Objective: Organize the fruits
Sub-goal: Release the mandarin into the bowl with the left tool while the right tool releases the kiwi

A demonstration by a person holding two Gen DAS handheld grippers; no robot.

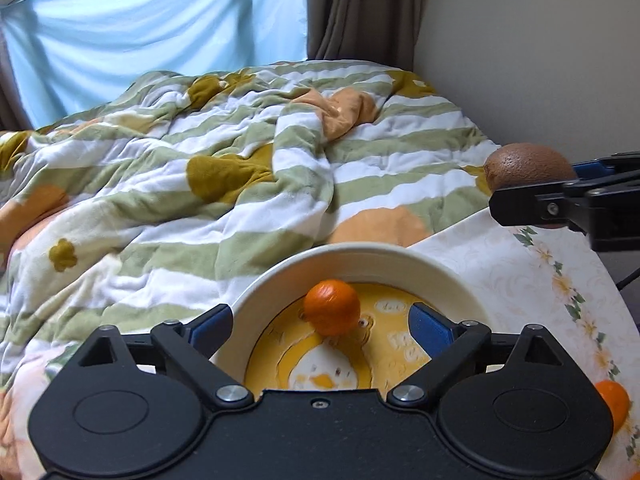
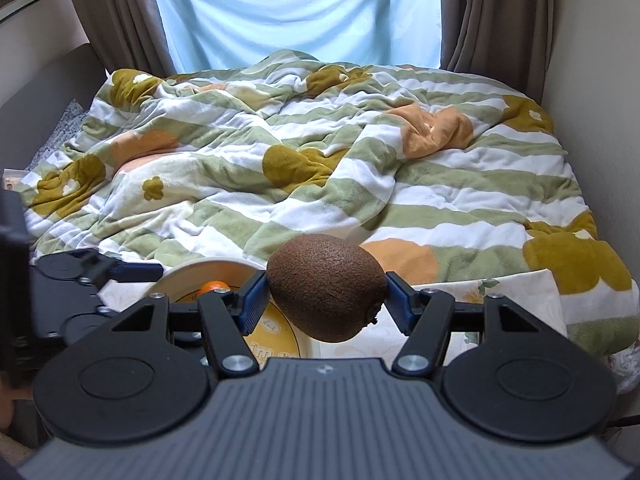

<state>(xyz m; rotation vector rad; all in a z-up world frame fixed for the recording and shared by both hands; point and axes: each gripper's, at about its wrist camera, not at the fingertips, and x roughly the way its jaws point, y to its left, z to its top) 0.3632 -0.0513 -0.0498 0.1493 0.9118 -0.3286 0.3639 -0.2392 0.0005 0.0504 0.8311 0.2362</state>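
Bare floral cloth (image 1: 520, 276) right of bowl (image 1: 360, 254), rumpled blanket (image 1: 240, 152) rising behind, small orange (image 1: 331, 306) occupying bowl's centre

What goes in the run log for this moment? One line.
left gripper: open above plate | orange: on plate | right gripper: holding kiwi

right hand-held gripper (image 2: 326, 300) clamps kiwi (image 2: 326, 286) | above plate (image 2: 188, 276) | orange (image 2: 214, 287) on plate

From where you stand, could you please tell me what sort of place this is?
Most likely a bedroom at home: a rumpled striped duvet covers a bed, brown curtains frame a window behind it, and a bowl sits on a floral cloth at its foot.
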